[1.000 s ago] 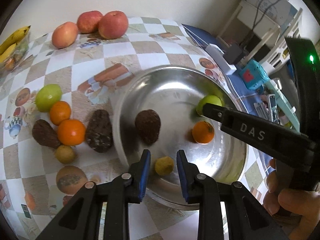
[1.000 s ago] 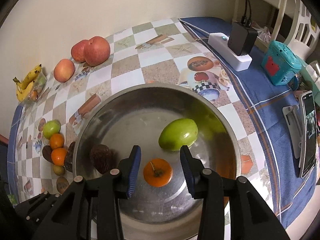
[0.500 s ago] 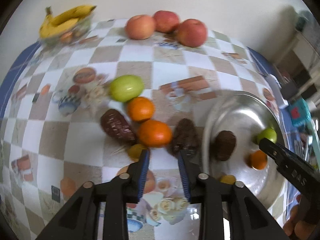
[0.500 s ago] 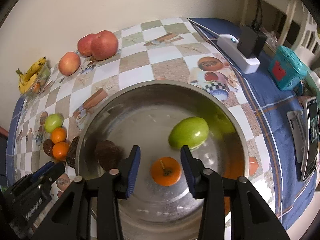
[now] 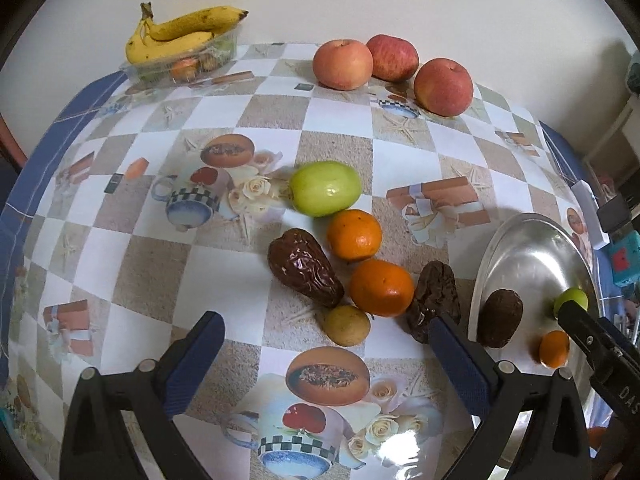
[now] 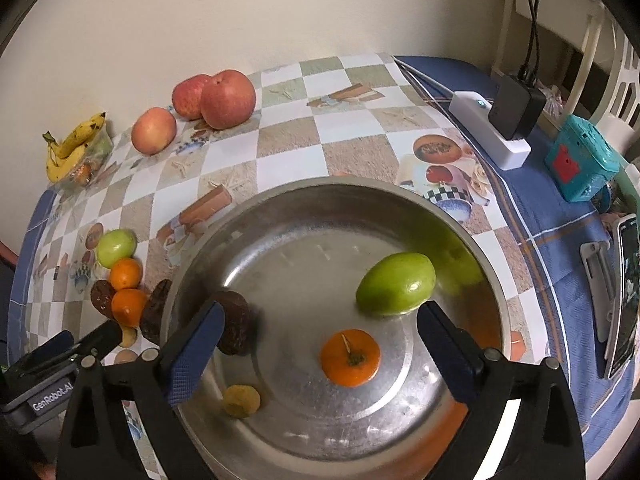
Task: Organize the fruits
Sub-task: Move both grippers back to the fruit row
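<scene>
Left claw (image 5: 326,354) spread, jaws just opened, empty, above loose fruit cluster (image 5: 352,256) frame centre. Right claw (image 6: 318,340) spread over bowl (image 6: 400,196), jaws just opened, orange (image 6: 350,357) released. Next: left claw pinches small yellow fruit (image 5: 346,325), carries to bowl.

Four fruits (image 6: 350,357) lie in the steel bowl (image 6: 460,236), six beside it.

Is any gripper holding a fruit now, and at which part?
Nothing is held. The left gripper and the right gripper have just opened, with empty fingers.
</scene>
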Tool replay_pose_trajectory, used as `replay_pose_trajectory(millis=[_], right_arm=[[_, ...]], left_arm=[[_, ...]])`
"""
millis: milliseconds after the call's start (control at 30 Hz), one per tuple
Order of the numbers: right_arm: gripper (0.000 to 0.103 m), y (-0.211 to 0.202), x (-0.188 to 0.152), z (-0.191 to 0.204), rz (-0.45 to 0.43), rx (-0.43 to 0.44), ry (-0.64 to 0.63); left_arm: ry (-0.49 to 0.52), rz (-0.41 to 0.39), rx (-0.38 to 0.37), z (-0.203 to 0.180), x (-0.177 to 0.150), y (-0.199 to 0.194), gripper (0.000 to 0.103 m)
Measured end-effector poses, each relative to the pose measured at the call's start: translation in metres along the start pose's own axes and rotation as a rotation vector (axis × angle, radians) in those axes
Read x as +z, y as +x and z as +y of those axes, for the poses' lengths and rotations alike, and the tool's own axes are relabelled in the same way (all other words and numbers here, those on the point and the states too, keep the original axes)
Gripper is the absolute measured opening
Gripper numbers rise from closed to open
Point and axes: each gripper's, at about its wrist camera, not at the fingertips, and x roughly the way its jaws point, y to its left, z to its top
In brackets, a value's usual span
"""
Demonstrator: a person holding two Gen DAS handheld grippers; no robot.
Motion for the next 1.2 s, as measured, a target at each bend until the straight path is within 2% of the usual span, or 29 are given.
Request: replay_pose_trajectory(millis=[233,433,567,833,900,1000,1067,1100,1167,1200], right_arm=[[0.097,0.0,0.001,0.014,0.012,0.057,-0.043],[0.097,-0.007,0.011,0.034,0.0,0.124,-0.077],[0.097,-0.008,0.02,0.049,0.006,0.173,-0.08],[0.097,-0.006,0.04,0.09,0.006,0.207,-0.113],[0.097,0.001,0.042,0.101,0.027,0.227,-0.122],[0.096,0.009,0.041,0.117,0.041,0.244,-0.158],[0.085,0.013,0.04,0.126,0.053,0.252,-0.183],[0.072,0.019,0.038,0.132,0.073,0.258,-0.2],[0.06,0.026,0.035,0.138,0.103,0.267,-0.213],[0.058,0.029,0.033,0.141,0.117,0.269,-0.221]], left_arm=[[-0.017,-0.034,-0.034,0.012,0.012,-0.006,0.103],[-0.102,-0.057,-0.146,0.038,0.031,-0.011,0.103],[-0.125,-0.096,-0.182,0.053,0.043,-0.017,0.103],[-0.102,-0.108,-0.155,0.066,0.059,-0.02,0.103],[-0.129,-0.107,-0.176,0.071,0.063,-0.018,0.1],[-0.159,-0.081,-0.217,0.077,0.068,-0.012,0.089],[-0.155,-0.055,-0.192,0.077,0.068,-0.006,0.087],[-0.151,-0.04,-0.181,0.076,0.068,-0.003,0.087],[-0.147,-0.007,-0.195,0.074,0.065,0.006,0.083],[-0.149,0.007,-0.212,0.074,0.064,0.01,0.078]])
